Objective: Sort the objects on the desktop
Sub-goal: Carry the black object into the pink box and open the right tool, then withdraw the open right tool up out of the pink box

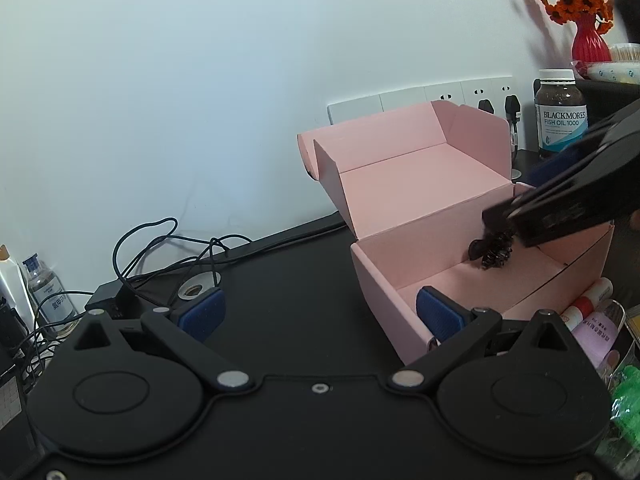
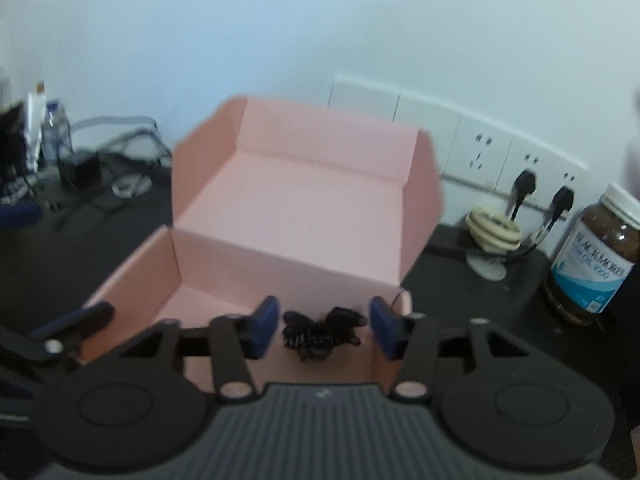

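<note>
My right gripper (image 2: pixel 323 326) is spread wide over the hair clip (image 2: pixel 320 334) in the pink box (image 2: pixel 288 200). My left gripper (image 1: pixel 320 314) is spread wide too, at the box's near left wall.

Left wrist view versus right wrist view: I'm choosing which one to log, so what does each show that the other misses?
Only the left wrist view shows the red vase of orange flowers and the tubes in a clear organizer beside the box. Only the right wrist view shows the coiled white cable near the sockets. Both show the open pink box, the dark hair claw between the open right tongs, and the fish oil bottle.
</note>
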Action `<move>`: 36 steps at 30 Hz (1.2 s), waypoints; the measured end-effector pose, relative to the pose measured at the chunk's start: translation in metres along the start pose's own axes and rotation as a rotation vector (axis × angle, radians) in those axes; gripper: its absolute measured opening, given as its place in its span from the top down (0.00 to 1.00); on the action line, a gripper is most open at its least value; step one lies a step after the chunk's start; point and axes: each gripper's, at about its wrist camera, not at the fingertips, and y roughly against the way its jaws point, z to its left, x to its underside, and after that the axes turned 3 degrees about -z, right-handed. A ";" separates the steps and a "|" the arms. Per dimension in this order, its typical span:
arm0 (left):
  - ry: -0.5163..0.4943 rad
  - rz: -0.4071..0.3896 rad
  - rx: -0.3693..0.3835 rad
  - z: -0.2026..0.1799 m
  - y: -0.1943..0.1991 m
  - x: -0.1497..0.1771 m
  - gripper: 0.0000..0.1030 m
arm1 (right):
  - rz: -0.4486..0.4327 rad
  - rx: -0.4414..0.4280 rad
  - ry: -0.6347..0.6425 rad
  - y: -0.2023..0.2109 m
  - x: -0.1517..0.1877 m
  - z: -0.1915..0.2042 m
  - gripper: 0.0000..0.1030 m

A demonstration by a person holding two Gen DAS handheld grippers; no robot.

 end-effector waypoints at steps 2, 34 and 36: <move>-0.001 -0.001 -0.001 0.000 0.000 0.000 0.00 | -0.063 -0.012 -0.009 0.015 0.004 -0.005 0.25; 0.018 0.011 0.017 0.001 0.007 -0.004 0.00 | -0.205 -0.111 -0.478 0.071 0.094 -0.087 0.01; 0.019 0.011 0.023 0.001 0.010 -0.005 0.00 | -0.190 -0.109 -0.502 0.069 0.095 -0.090 0.01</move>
